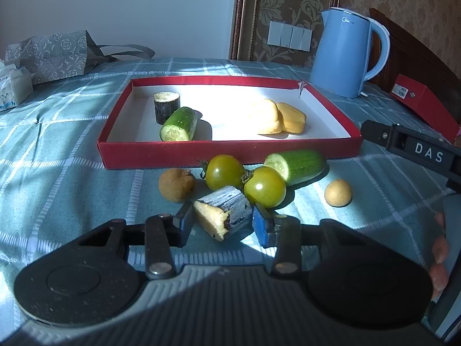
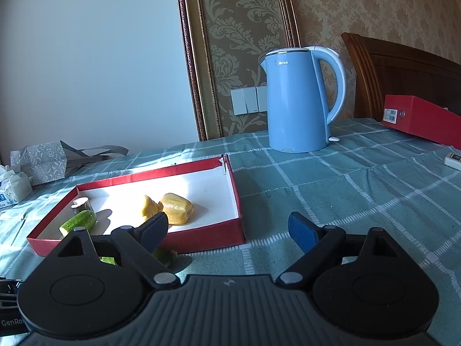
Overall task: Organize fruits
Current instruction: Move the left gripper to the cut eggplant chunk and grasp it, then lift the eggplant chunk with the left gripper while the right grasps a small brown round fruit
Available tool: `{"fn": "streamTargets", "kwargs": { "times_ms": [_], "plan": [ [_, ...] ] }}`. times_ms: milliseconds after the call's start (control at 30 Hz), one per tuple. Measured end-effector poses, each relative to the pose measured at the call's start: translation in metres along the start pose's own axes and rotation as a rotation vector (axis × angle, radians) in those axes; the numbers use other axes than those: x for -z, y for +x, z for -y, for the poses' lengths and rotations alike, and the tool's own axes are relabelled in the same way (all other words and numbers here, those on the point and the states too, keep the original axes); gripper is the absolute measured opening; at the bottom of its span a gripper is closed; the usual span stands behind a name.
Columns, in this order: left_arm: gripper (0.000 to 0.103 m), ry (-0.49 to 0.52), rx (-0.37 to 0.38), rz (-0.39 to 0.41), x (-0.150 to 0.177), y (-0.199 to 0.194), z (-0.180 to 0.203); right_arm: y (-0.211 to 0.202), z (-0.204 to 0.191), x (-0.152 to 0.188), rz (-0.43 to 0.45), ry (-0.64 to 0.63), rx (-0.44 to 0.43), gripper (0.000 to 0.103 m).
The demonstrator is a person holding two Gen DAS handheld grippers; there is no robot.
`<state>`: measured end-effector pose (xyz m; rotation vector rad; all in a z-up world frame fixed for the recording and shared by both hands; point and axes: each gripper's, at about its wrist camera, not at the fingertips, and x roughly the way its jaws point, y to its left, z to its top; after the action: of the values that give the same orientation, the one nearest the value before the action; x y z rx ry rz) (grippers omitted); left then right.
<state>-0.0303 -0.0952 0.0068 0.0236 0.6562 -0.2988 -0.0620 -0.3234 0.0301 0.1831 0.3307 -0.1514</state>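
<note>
Left claw (image 1: 223, 225) pinches sugarcane chunk (image 1: 223, 210) lying lengthwise toward the tomatoes (image 1: 245, 180).

Hard sunlight, deep shadows, fisheye bend

Sun glares off the white floor of the red tray (image 1: 230, 155), washing out the yellow fruit (image 1: 266, 116); the gripper bodies sit in dark shadow, and wall lines bow at the edges. Focus stays sharp.

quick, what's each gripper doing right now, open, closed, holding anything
Left gripper: closed on the dark-skinned sugarcane piece lying on the tablecloth.
Right gripper: open, nothing between its fingers.
</note>
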Motion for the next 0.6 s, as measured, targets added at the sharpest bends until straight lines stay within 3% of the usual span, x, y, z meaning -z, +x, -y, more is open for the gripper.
{"fn": "streamTargets", "kwargs": {
  "times_ms": [133,267,400,600],
  "plan": [
    [0.039,0.02,-0.004,0.025,0.002,-0.007,-0.002,0.0,0.0,0.0,-0.002,0.002,-0.003,0.091],
    [0.039,0.044,-0.053,0.06,0.005,-0.016,-0.011,0.0,0.0,0.001,-0.018,0.0,-0.022,0.091],
    [0.039,0.037,-0.109,0.091,0.005,-0.023,-0.032,-0.009,0.002,0.004,-0.072,0.018,-0.11,0.091],
    [0.039,-0.02,-0.12,0.082,0.003,-0.019,-0.06,-0.024,-0.022,0.016,-0.109,-0.137,-0.15,0.091]
  ]
}}
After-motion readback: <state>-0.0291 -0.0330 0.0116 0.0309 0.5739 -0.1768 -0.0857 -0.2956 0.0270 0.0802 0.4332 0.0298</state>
